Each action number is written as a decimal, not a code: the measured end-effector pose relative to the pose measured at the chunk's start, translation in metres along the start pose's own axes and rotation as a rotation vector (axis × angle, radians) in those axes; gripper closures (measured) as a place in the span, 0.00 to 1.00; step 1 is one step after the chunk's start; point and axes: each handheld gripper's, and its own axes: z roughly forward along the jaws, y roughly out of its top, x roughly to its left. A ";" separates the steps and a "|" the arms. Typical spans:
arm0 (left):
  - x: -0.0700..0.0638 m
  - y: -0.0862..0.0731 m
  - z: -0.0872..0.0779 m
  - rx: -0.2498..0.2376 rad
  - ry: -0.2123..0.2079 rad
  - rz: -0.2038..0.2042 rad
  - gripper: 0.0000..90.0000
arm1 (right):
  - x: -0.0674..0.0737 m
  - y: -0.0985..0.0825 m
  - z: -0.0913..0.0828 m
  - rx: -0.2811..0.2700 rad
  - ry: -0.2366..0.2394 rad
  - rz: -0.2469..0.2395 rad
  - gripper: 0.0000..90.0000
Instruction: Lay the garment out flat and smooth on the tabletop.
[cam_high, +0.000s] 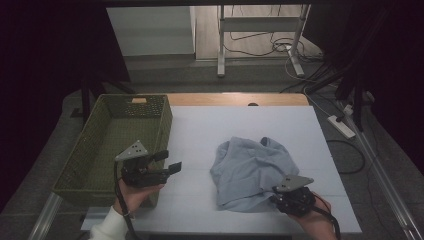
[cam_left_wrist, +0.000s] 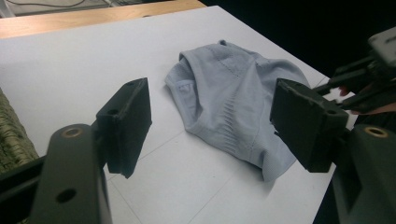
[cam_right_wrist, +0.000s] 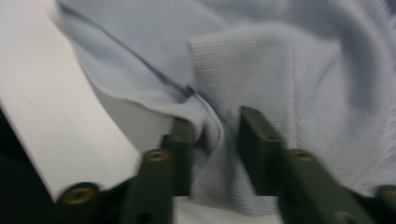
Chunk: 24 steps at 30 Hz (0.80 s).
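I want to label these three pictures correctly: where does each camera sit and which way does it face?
High view: above the person's side, facing forward and down on the white table; both hands show.
Left gripper view: on the left gripper, facing the crumpled pale-blue cloth between wide jaws.
Right gripper view: on the right gripper, close on a cloth fold.
All share the cloth.

Your workstation sits in a lab-type recording room, dark curtained surroundings, white-topped table (cam_high: 240, 125), loose cables (cam_high: 260, 47) on the floor, power strip (cam_high: 341, 126), metal stand legs (cam_high: 221, 55) behind.
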 end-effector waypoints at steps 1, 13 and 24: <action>0.000 0.000 0.000 -0.001 0.000 0.000 0.33 | 0.001 0.003 -0.005 -0.043 0.008 0.001 0.64; -0.001 0.000 0.003 0.007 -0.002 0.005 0.33 | 0.040 0.040 0.010 -0.224 0.127 -0.063 0.47; 0.001 -0.001 0.001 0.006 0.005 -0.002 0.33 | 0.056 0.066 0.058 -0.178 0.183 -0.070 0.43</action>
